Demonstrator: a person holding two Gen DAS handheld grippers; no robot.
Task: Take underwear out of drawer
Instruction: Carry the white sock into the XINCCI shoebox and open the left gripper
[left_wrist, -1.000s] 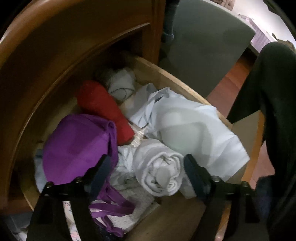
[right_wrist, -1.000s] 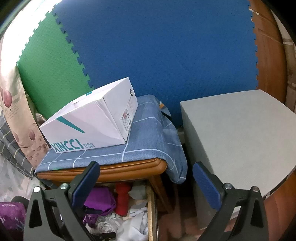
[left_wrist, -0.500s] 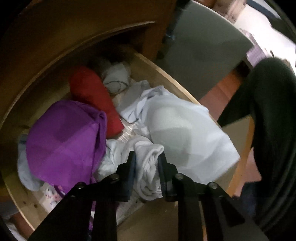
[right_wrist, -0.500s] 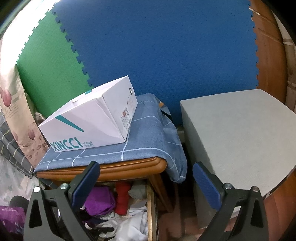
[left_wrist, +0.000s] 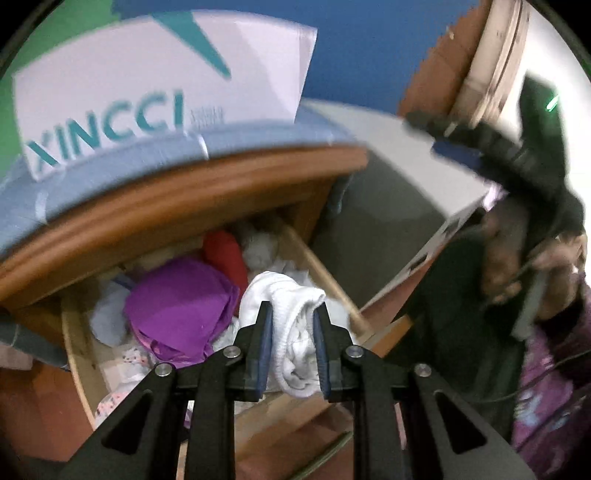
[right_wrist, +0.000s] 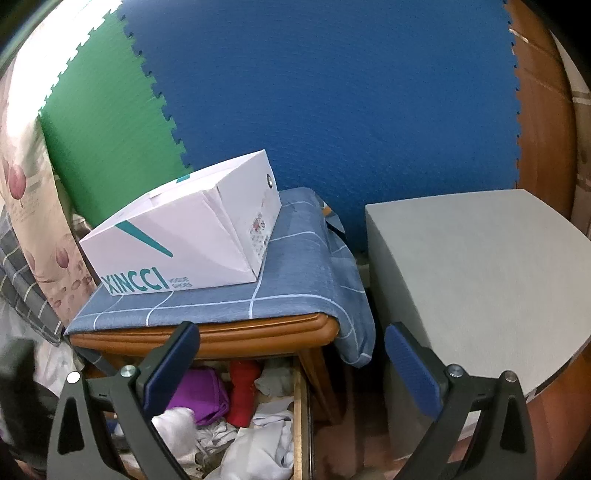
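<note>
A wooden drawer (left_wrist: 77, 343) stands pulled out under a nightstand top, full of clothes. My left gripper (left_wrist: 293, 308) is shut on a rolled white piece of underwear (left_wrist: 295, 354), which hangs between the blue pads above the drawer's front. Below it lie a purple garment (left_wrist: 181, 306), a red roll (left_wrist: 225, 254) and more white cloth. In the right wrist view the drawer (right_wrist: 301, 417) is at the bottom, with the lifted white roll (right_wrist: 173, 424) at lower left. My right gripper (right_wrist: 291, 326) stands open over the nightstand's front edge with nothing between its fingers.
A white shoe box (right_wrist: 184, 251) sits on a blue checked cloth (right_wrist: 295, 266) covering the nightstand. A grey block (right_wrist: 480, 277) stands close on the right. Blue and green foam mats (right_wrist: 332, 110) line the wall. A person's hand (left_wrist: 506, 251) and dark sleeve are at the right.
My left gripper closed on the white roll in the drawer, then rose and tilted up with it, so the shoe box came into view. The right gripper stayed still and open.
</note>
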